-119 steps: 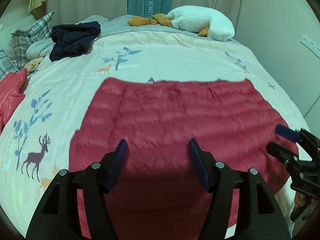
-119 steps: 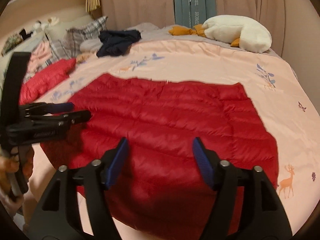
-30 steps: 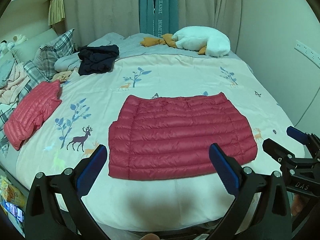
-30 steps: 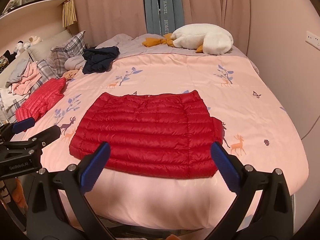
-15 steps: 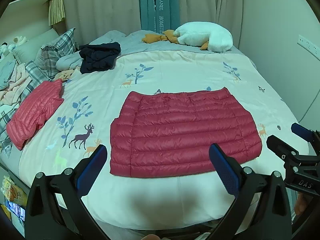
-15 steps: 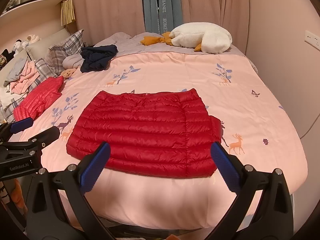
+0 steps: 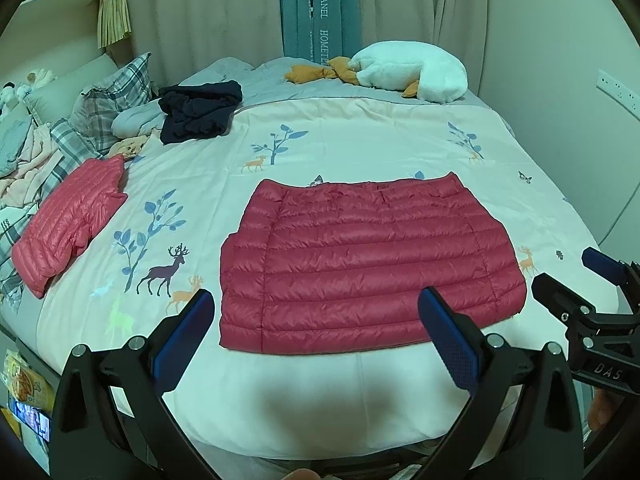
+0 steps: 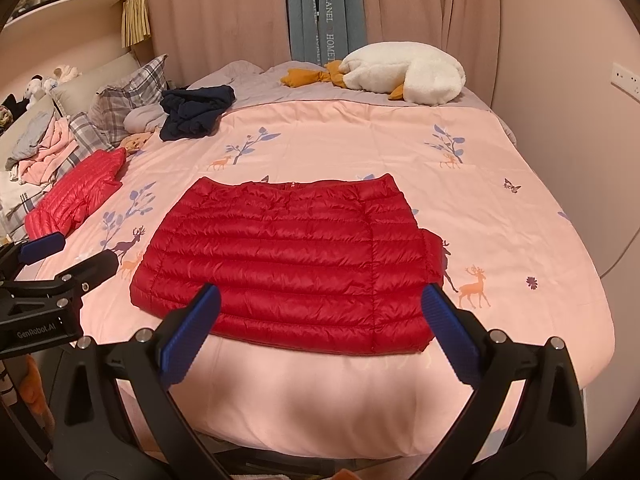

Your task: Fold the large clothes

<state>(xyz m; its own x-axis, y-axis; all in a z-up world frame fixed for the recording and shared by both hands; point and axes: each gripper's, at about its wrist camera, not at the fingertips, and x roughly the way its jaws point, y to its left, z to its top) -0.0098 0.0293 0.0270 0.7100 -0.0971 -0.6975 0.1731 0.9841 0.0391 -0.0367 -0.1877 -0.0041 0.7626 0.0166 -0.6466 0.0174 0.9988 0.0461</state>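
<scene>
At the left edge of the bed (image 7: pixel 360 128), a folded pink puffer jacket (image 7: pixel 68 220) lies beside plaid pillows (image 7: pixel 112 108), with a dark navy garment (image 7: pixel 198 110) bunched farther back. In the middle of the printed quilt, the red down jacket (image 7: pixel 368 264) lies flat, folded into a wide rectangle near the bed's front edge. The left gripper (image 7: pixel 316 332) hangs above that edge, jaws spread wide and empty. To the right, the right gripper (image 8: pixel 320 328) hovers equally agape, holding nothing. A white plush goose (image 7: pixel 412 72) rests at the far right.
</scene>
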